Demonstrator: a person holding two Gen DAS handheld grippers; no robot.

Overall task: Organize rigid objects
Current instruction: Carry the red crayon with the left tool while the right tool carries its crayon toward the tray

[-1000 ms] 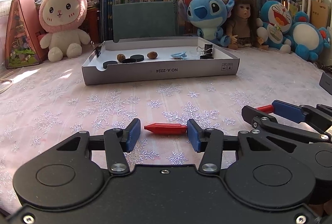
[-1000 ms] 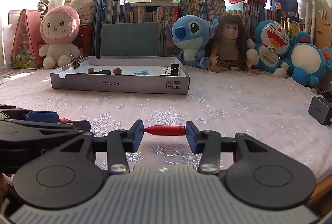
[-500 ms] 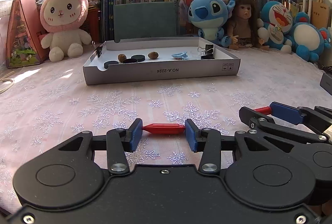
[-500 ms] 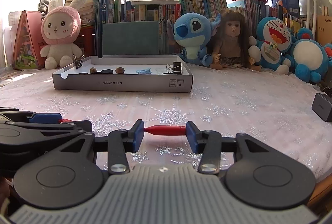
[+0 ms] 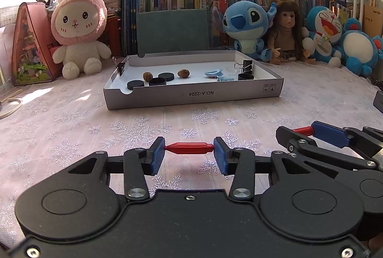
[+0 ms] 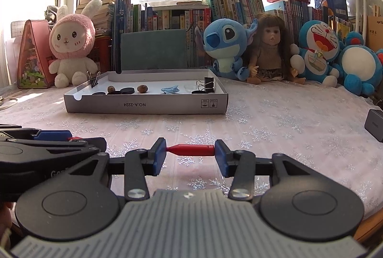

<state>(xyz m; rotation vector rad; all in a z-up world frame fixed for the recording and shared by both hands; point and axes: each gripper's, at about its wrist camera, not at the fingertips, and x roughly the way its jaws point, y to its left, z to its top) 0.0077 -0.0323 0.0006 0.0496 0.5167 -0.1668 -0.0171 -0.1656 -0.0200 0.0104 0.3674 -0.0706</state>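
The left gripper (image 5: 189,155) pinches a small red plastic piece (image 5: 189,148) end to end above the tablecloth (image 5: 71,119); the right gripper (image 6: 190,157) pinches another red piece (image 6: 190,150), possibly a pen cap. Both look light, stiff and slippery, so a mid-body grip would be safer than the ends. The cardboard tray (image 5: 191,96) lies ahead.

Both hand-held grippers (image 5: 189,155) (image 6: 190,156) clamped, side by side
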